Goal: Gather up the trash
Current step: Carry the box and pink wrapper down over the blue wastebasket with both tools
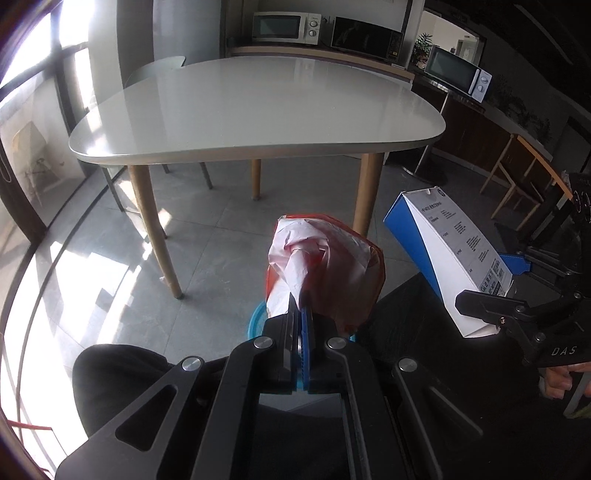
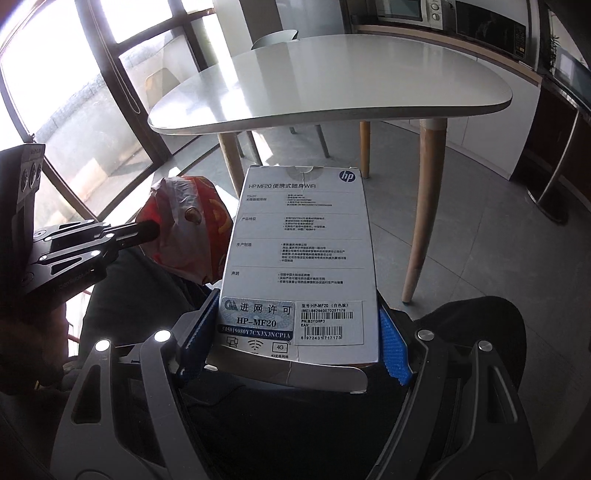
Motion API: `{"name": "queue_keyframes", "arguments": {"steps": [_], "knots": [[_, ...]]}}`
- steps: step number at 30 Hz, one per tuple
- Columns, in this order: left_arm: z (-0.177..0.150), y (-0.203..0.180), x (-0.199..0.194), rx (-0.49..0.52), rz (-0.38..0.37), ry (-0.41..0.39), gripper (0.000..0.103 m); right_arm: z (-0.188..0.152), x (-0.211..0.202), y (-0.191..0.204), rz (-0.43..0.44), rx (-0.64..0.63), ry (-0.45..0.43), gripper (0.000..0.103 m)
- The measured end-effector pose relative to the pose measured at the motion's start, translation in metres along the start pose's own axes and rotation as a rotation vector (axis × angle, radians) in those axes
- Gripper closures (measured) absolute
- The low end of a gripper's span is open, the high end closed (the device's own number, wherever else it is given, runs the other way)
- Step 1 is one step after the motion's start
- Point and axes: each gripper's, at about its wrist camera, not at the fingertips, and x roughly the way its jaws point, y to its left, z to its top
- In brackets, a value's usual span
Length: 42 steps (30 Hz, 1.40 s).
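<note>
Grey floor tiles [image 1: 207, 221] spread wide and bare on your left, running out to the dark-framed windows [image 2: 92, 92]; that side gives you the most room. Ahead stands the white table [image 1: 258, 110], its rounded near edge facing you, with wooden legs [image 1: 155, 229] beneath and open floor between them. A chair [image 1: 155, 72] sits at its far left corner. To your far right a counter carries microwaves [image 1: 286, 26], and a wooden stool [image 1: 524, 177] stands near that side, so the right is tighter.

Your right gripper [image 2: 295, 332] holds the white-and-blue box [image 2: 303, 258] with its blue pads pressed on both long sides at the near end. You can read printed text, a barcode and a round logo on its white face; the side panel is blue. Its long axis runs away from you toward the table, far end raised in the left wrist view.

Your left gripper [image 1: 301, 317] is clamped tight on the crumpled wrapper [image 1: 325, 266], a red-and-white bundle of thin plastic that bulges up and away from the fingertips. It hangs just left of the box, near but whether touching you cannot tell. Below it shows a blue rim [image 1: 256, 321], mostly hidden.
</note>
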Motion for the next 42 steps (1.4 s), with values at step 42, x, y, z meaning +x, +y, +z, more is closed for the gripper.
{"name": "queue_keyframes", "arguments": {"steps": [42], "knots": [[-0.02, 0.061, 0.228, -0.305, 0.041, 0.409, 0.103, -0.006, 0.259, -0.045, -0.1, 0.135, 0.488, 0.031]]}}
